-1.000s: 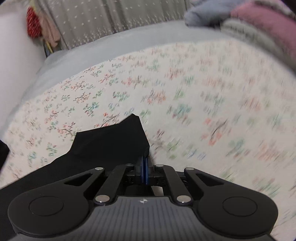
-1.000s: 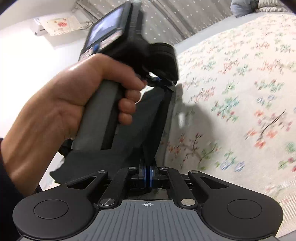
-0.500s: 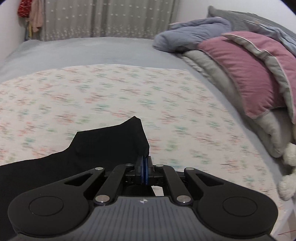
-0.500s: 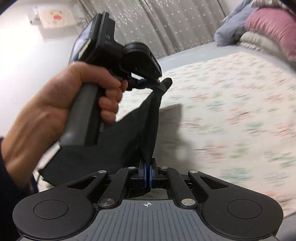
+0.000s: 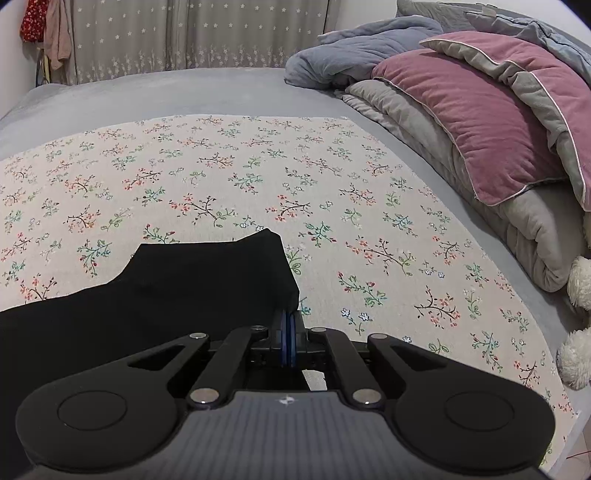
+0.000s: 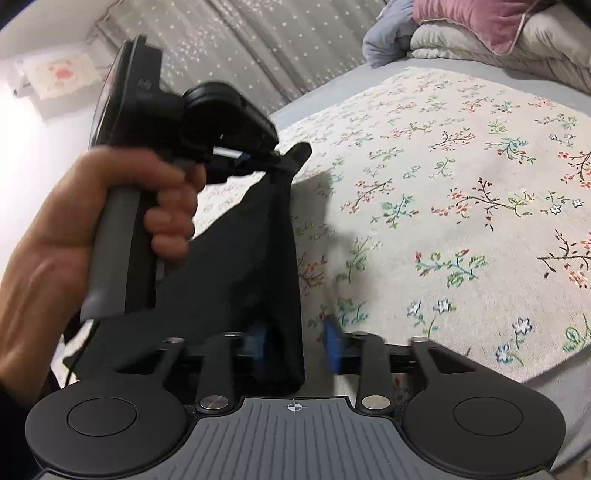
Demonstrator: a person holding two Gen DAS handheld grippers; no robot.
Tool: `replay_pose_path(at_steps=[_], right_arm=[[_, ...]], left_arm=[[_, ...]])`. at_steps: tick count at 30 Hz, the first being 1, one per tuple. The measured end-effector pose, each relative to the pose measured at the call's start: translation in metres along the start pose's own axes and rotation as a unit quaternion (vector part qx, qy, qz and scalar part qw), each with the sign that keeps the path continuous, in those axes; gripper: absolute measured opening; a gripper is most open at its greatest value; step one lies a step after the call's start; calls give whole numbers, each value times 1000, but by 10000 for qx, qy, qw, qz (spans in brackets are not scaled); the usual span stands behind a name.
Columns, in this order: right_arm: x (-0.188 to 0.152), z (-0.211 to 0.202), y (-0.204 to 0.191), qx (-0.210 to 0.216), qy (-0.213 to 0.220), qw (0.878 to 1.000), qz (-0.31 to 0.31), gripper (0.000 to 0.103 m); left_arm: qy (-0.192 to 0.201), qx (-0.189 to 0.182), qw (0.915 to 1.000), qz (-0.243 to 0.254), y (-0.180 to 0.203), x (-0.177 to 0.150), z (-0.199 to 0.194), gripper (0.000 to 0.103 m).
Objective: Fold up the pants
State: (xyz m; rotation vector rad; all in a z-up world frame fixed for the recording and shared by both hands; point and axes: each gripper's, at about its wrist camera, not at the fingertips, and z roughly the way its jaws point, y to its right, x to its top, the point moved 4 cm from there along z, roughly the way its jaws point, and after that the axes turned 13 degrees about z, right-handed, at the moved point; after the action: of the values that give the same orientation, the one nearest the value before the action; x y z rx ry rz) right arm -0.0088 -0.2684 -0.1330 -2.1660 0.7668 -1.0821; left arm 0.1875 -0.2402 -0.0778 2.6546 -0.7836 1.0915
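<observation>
Bed w/ gray sheet [image 5: 155, 92], most of top covered by floral cloth [image 5: 240, 177], cream w/ small red/green sprigs. At far right edge, heap of bedding: gray quilt [image 5: 424, 122] under maroon pillow [image 5: 472, 110], blue-gray blanket [image 5: 354, 55] bunched behind. Star-print gray curtain [image 5: 177, 33] across back wall; red + pink garments [image 5: 44, 26] hanging in top-left corner. White fluffy pom-poms [image 5: 576, 354] at right edge of bed.

Black pants [image 5: 166, 291] held up off floral cloth, stretched btwn both tools; in right wrist view, fabric [image 6: 255, 258] hanging as a slanted sheet from upper grip down to lower one, shadow cast on cloth just beside.

Left hand [image 6: 122, 218] wrapped round gray handle of left gripper [image 6: 266, 162]. Left gripper [image 5: 288, 325] w/ blue pads pressed together, pinching edge of pants near a corner. Right gripper [image 6: 295, 347] w/ jaws spread wide; pants fold lying in gap against left blue pad [image 6: 258, 341], right blue pad [image 6: 332, 347] apart from fabric, blurred.
</observation>
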Motion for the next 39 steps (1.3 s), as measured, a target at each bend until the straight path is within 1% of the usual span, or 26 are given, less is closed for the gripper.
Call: replay_pose_path(at_steps=[3, 4, 5, 6, 7, 10, 14, 16, 24, 27, 30, 36, 39], right_arm=[[-1, 9, -2, -21, -79, 9999, -63, 53], [-1, 9, -5, -86, -85, 9998, -141, 46], [-2, 10, -6, -167, -90, 9996, -226, 36], [-3, 10, -7, -188, -127, 9994, -245, 13], [-4, 11, -7, -151, -156, 9996, -193, 9], [-6, 7, -6, -153, -60, 9996, -238, 4], [-6, 7, -4, -164, 43, 9996, -218, 3], [-7, 2, -7, -197, 121, 9993, -306, 3], [-12, -9, -11, -310, 223, 9978, -535, 3], [-14, -9, -14, -368, 275, 9968, -659, 3], [-13, -10, -14, -330, 316, 9970, -627, 3], [-13, -19, -20, -203, 566, 9965, -589, 3], [-13, -20, -23, -180, 566, 9968, -537, 3]], left_arm=[[-10, -5, 10000, -14, 1, 0, 1, 4], [-10, -12, 10000, -13, 1, 0, 0, 4], [-10, -17, 10000, -17, 0, 0, 0, 4], [-25, -32, 10000, -32, -1, 0, 0, 4], [-32, -45, 10000, -42, -1, 0, 0, 4], [-28, -67, 10000, -57, -2, 0, 0, 4], [-92, -63, 9999, -35, -1, 1, 5, 5], [-179, -35, 9998, 12, 0, 3, 9, 5], [-377, 216, 9984, 360, -4, 18, 24, 5], [-352, 240, 9978, 499, -6, 20, 20, 5], [-235, 250, 9974, 631, -5, 20, 13, 5], [-79, 119, 9984, 551, -13, 24, 2, 5], [-28, 14, 9991, 423, -20, 24, -4, 5]])
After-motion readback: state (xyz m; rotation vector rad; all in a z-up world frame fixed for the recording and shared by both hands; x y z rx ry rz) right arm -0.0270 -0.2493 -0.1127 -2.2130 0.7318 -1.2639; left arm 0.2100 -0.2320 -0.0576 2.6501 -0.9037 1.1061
